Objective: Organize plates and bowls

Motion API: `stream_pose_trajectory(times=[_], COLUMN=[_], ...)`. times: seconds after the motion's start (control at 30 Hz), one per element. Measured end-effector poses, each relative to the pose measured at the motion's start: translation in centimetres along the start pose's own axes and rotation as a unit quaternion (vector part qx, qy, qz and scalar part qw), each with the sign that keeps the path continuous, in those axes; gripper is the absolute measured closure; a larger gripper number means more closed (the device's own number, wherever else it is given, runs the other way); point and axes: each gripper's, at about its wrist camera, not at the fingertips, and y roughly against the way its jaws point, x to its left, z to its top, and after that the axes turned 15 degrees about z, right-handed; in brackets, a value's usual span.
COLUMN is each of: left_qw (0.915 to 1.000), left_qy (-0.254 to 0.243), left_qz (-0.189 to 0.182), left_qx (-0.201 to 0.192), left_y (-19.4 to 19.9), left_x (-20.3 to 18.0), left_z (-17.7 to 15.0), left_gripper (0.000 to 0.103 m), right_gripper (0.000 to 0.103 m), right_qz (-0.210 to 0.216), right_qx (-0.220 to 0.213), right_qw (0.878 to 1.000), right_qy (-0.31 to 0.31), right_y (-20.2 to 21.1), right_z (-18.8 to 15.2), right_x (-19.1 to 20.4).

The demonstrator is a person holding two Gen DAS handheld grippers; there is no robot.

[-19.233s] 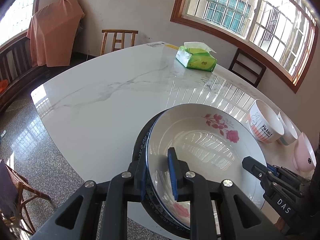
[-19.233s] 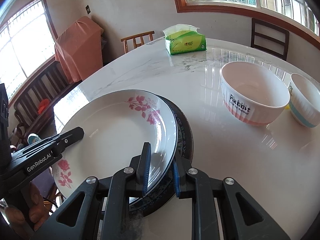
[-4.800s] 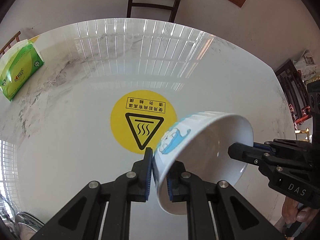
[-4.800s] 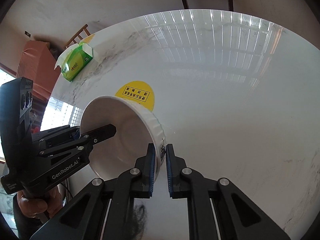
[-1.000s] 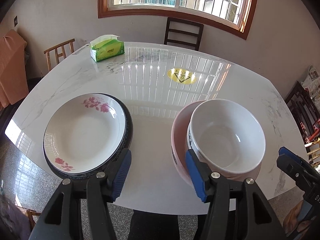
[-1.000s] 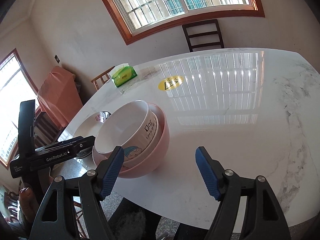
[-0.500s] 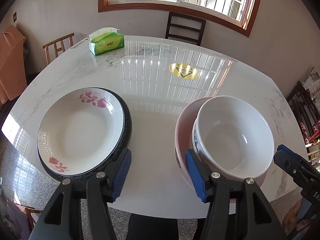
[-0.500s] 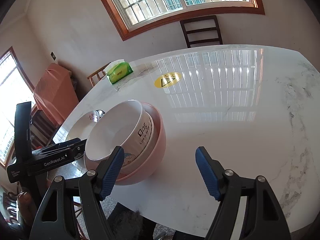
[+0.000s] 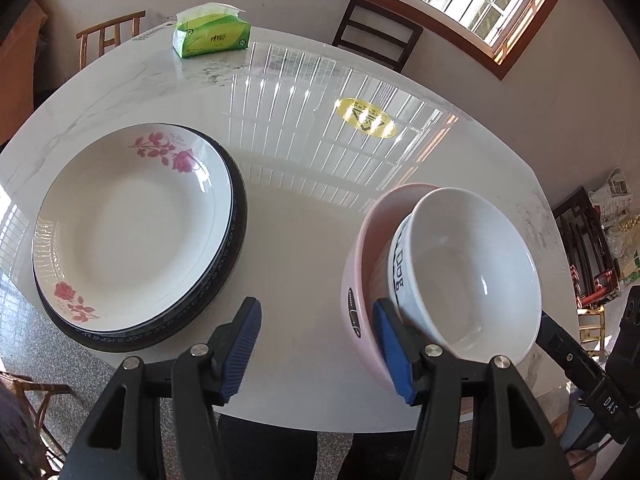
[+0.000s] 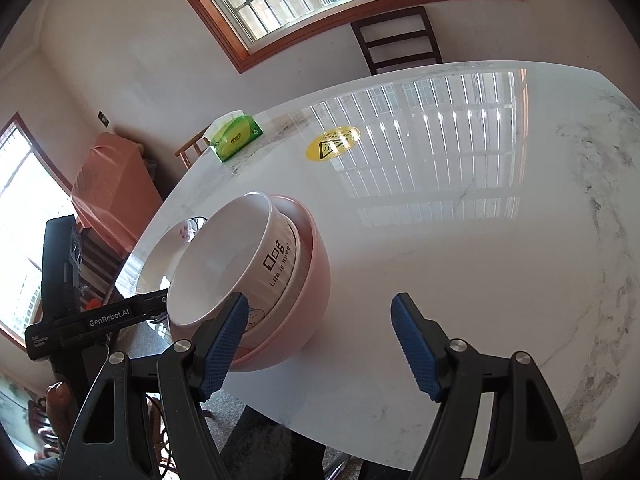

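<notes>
In the left wrist view a white rose-patterned plate (image 9: 132,216) lies on a dark blue-rimmed plate (image 9: 228,264) at the left. At the right, white bowls (image 9: 472,272) are nested inside a pink bowl (image 9: 354,264). My left gripper (image 9: 316,332) hangs over the bare tabletop between the two stacks. Its jaws are opening with nothing between them, and its right pad stands in front of the pink bowl's rim. My right gripper (image 10: 320,332) is open and empty, with the bowl stack (image 10: 308,288) just beyond its left finger.
A green tissue pack (image 9: 212,36) and a yellow warning sticker (image 9: 366,117) lie on the far part of the marble table (image 9: 304,184). A dark chair (image 9: 376,40) and a wooden chair (image 9: 108,36) stand behind it. An orange-covered piece of furniture (image 10: 112,184) is at the left.
The left gripper has sunk closer to the table and rolled a little, so plates and bowls loom larger; its jaws stand slightly wider. The right gripper has barely moved.
</notes>
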Motion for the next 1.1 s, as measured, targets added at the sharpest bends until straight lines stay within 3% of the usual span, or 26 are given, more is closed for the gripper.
stream_pose_trajectory(times=[0.13,0.2,0.37,0.57,0.87,1.1], left_qw=[0.9996,0.9990,0.9972,0.9955,0.9931,0.9948], left_qy=[0.011,0.022,0.029,0.035,0.058,0.048], left_qz=[-0.008,-0.015,-0.009,-0.009,-0.013,0.021], left_qx=[0.024,0.037,0.069,0.088,0.101,0.088], left_y=[-0.6,-0.9,-1.6,-2.0,-2.2,-1.4], left_x=[0.2,0.4,0.5,0.7,1.4,1.1], left_z=[0.3,0.5,1.1,1.7,2.6,2.5], left_gripper=[0.041,0.040,0.033,0.033,0.034,0.035], right_gripper=[0.036,0.047,0.055,0.056,0.056,0.055], right_qz=[-0.025,-0.023,-0.023,-0.025,-0.059,-0.083], right_qx=[0.007,0.016,0.051,0.086,0.187,0.239], right_qw=[1.000,1.000,0.998,0.996,0.980,0.966], right_qy=[0.004,-0.003,-0.012,-0.027,-0.022,-0.046], right_y=[-0.2,-0.5,-1.5,-2.2,-4.3,-6.3], right_z=[0.3,0.6,1.3,2.6,4.7,5.4], right_x=[-0.1,-0.3,-0.7,-1.2,-1.3,-2.3])
